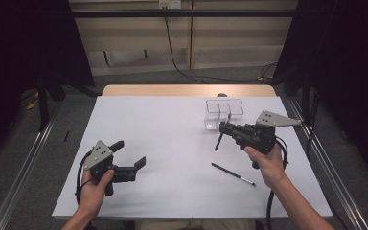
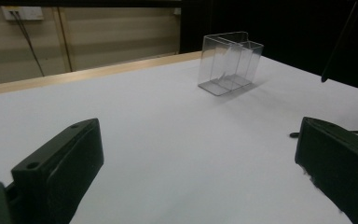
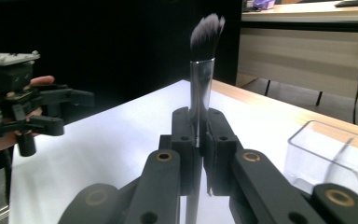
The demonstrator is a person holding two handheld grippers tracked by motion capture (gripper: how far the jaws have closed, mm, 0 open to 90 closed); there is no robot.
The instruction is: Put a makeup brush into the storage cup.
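Item 1: right gripper, at 2 o'clock on the white table. We see its jaws clamped on the silver ferrule of a makeup brush, bristles up in the right gripper view, handle hanging below the jaws in the high view.

Item 2: clear plastic organizer, upright, at 1 o'clock, just beyond the brush; compartments look empty.

Item 3: second brush, thin, lying flat at 4 o'clock, well apart from the organizer.

Item 4: left gripper, at 8 o'clock, jaws wide apart, holding nothing.

Risks, as we judge them: the grip sits on smooth metal, so the brush may slip or swivel; a tilted handle may catch a divider wall and tip the light organizer.
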